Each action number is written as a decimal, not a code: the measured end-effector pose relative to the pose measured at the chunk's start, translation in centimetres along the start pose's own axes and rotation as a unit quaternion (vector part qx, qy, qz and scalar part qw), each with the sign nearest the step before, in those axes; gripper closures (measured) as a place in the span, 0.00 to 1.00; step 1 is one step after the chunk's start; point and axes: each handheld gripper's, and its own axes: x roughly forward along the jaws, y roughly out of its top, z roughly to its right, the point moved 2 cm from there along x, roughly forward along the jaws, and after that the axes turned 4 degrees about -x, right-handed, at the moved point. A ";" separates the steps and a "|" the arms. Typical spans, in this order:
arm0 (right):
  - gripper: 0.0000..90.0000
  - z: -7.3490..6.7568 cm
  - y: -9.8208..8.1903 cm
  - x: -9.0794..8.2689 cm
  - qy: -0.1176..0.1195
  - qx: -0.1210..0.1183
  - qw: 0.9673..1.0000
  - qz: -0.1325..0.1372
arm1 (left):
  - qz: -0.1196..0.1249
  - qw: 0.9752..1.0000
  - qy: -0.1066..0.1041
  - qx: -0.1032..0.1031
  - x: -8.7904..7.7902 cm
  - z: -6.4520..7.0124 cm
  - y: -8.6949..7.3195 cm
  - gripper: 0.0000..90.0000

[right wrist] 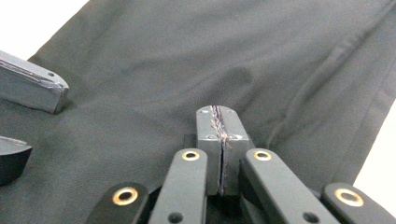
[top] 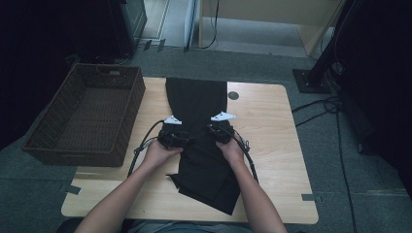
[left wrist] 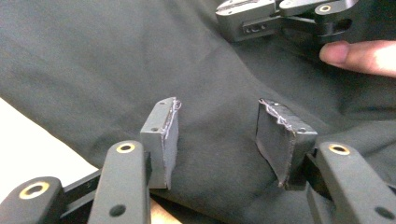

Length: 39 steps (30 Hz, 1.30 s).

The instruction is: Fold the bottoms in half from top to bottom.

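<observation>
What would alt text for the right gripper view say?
The right gripper, its two black jaws shut with pads pressed together, rests over a dark garment spread on a pale table.

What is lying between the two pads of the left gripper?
In the left gripper view, the left gripper stands open, and between its pads lies only the black garment, flat under them, not pinched.

The trousers point(top: 197, 104) are black and lie flat down the middle of the table, partly folded and creased at the near end. They spread under both claws: the cloth lies between the left claw point(left wrist: 217, 135)'s parted pads and just beyond the right claw point(right wrist: 218, 122)'s closed tips.
</observation>
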 end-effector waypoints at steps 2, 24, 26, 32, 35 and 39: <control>1.00 0.0 -0.1 -0.1 0.009 0.001 1.000 0.001 | -0.008 1.000 -0.001 0.007 -0.2 0.1 0.1 0.52; 1.00 -5.0 -6.9 -9.0 0.152 0.006 0.988 -0.043 | 0.000 1.000 0.020 0.009 -1.3 -2.0 1.5 0.47; 1.00 -5.8 -7.6 -9.9 0.185 0.003 0.981 -0.051 | 0.001 1.000 0.024 0.006 -0.8 -2.3 1.8 0.47; 1.00 -7.7 -8.4 -11.0 0.218 -0.023 0.974 -0.062 | -0.004 0.999 0.035 0.027 0.3 -2.5 1.7 0.49; 1.00 -7.1 -8.3 -10.8 0.211 -0.010 0.976 -0.058 | -0.001 0.997 0.048 0.056 0.4 -2.2 1.4 0.49; 1.00 -7.1 -8.3 -10.8 0.209 -0.004 0.976 -0.059 | 0.011 0.994 0.068 0.085 0.4 -2.3 1.0 0.62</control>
